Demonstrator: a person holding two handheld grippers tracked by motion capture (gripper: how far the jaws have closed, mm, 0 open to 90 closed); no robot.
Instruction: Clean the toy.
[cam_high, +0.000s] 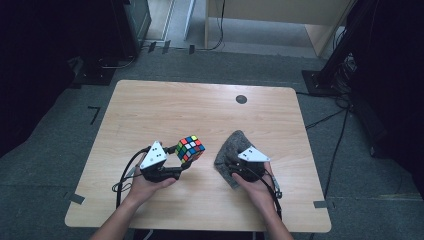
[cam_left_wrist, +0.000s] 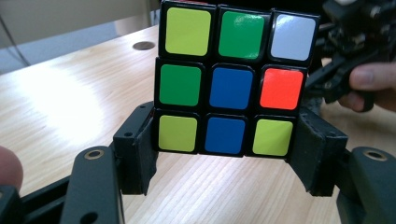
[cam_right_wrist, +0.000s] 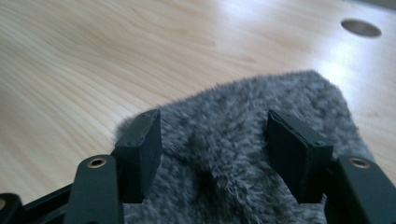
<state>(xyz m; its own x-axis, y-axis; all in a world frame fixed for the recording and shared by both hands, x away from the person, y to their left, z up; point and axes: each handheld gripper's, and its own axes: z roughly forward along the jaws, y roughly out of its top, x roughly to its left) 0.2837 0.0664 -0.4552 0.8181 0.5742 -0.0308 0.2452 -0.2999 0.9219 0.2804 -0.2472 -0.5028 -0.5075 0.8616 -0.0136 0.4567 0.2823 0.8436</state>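
The left gripper (cam_high: 181, 161) clamps the cube (cam_high: 190, 148) by its bottom layer and holds it just above the table (cam_high: 150, 105), near the front and left of centre; in the left gripper view the pads press both sides of that lowest row (cam_left_wrist: 224, 135). Right of it lies a grey cloth (cam_high: 231, 147), flat on the wood. The right gripper (cam_right_wrist: 212, 140) hangs over the cloth with jaws apart, gripping nothing. The risk is likely in the hold: only one layer is pinched, so a wipe pushed hard could twist that layer or tip the cube out. The cloth may also bunch or slip if the jaws catch only its fluffy surface.
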